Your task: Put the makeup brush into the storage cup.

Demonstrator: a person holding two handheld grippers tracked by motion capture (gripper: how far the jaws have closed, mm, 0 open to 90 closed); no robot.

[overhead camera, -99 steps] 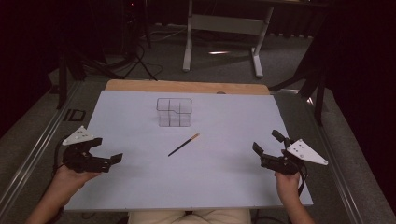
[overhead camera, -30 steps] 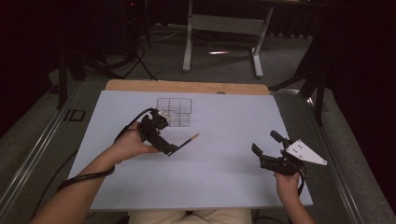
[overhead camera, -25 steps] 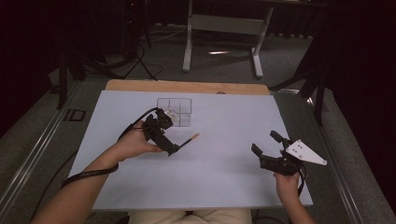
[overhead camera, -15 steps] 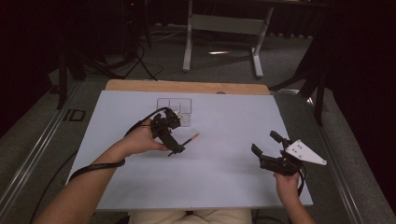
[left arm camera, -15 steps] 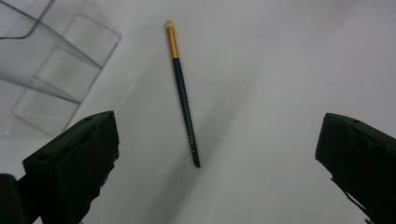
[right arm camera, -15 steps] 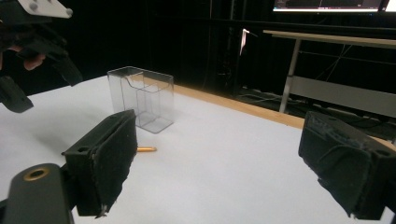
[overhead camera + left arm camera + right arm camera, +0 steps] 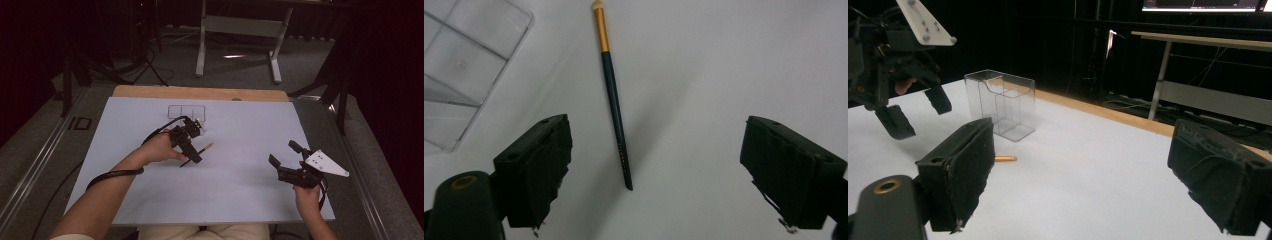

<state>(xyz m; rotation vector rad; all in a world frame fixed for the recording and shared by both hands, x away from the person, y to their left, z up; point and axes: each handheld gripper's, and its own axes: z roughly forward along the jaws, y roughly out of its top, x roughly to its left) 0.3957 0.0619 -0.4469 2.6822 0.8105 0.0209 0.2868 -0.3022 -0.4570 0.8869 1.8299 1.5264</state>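
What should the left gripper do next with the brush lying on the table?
Probably lower a little more and close. The left gripper sits over the makeup brush, jaws open and just starting to close. The dark handle lies between them untouched, nearer one pad, so centring first seems wise. The clear organizer stands beside it.

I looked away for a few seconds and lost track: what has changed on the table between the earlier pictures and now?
The left gripper left the table's left edge, travelled toward the middle and came down over the brush. Its jaws have just been closing a little, with the brush between them but not yet pinched. The brush, the clear box and the right gripper, jaws open, stayed put.
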